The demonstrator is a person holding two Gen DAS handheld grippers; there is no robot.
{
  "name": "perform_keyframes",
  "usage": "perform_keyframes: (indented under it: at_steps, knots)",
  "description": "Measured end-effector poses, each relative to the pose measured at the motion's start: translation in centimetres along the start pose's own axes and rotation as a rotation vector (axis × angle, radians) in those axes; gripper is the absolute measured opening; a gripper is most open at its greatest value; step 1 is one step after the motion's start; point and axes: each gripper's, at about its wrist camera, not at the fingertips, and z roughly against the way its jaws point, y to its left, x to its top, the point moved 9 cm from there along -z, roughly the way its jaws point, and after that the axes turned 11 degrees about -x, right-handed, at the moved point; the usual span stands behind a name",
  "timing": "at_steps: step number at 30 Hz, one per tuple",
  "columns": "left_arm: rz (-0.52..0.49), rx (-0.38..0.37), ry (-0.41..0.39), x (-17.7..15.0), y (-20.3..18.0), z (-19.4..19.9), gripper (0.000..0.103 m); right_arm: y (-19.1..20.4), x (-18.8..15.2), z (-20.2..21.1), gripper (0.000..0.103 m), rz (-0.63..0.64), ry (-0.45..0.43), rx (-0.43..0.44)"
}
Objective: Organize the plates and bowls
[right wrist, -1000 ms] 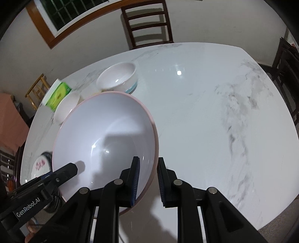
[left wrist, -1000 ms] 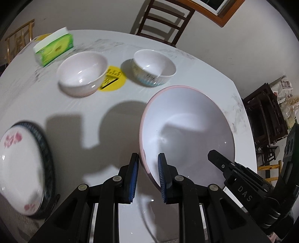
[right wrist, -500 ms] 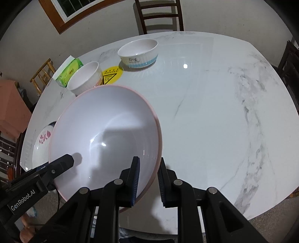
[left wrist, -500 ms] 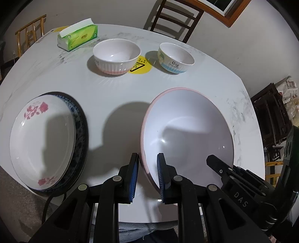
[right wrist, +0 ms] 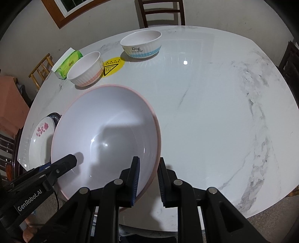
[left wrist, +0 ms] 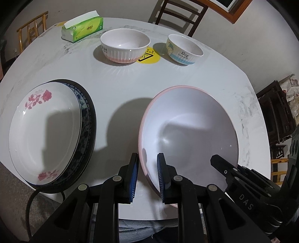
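A large pink-rimmed white bowl [left wrist: 188, 129] is held in the air over the table's near edge by both grippers. My left gripper [left wrist: 147, 170] is shut on its left rim. My right gripper [right wrist: 148, 172] is shut on its right rim [right wrist: 157, 142]. A white rose plate [left wrist: 43, 130] lies stacked on a dark blue patterned plate [left wrist: 89, 119] at the left. A pink-based ribbed bowl [left wrist: 124, 45] and a blue-based bowl [left wrist: 184, 49] stand at the far side.
A green tissue box [left wrist: 82, 28] sits at the far left. A yellow warning sticker [left wrist: 148, 56] lies between the two small bowls. Chairs [left wrist: 179, 15] stand beyond the white marble table [right wrist: 214, 104]. The table's right half shows bare marble.
Both grippers have lifted and pulled back with the large bowl. The small bowls now look farther off and the stacked plates have come fully into the left wrist view.
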Motion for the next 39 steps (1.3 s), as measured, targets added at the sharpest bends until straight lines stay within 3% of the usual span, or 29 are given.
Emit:
perform_keyframes:
  at_steps: [27, 32, 39]
  knots:
    - [0.016, 0.007, -0.014, 0.1, 1.3, 0.1, 0.020, 0.2, 0.9, 0.9, 0.024, 0.009, -0.037, -0.002]
    - [0.027, 0.006, -0.040, 0.8, 1.9, 1.0, 0.025, 0.0, 1.6, 1.8, 0.025, 0.017, -0.082, -0.025]
    - [0.030, -0.034, -0.097, 2.0, 2.1, 3.0, 0.025, -0.5, 3.2, 3.7, 0.025, 0.037, -0.170, -0.059]
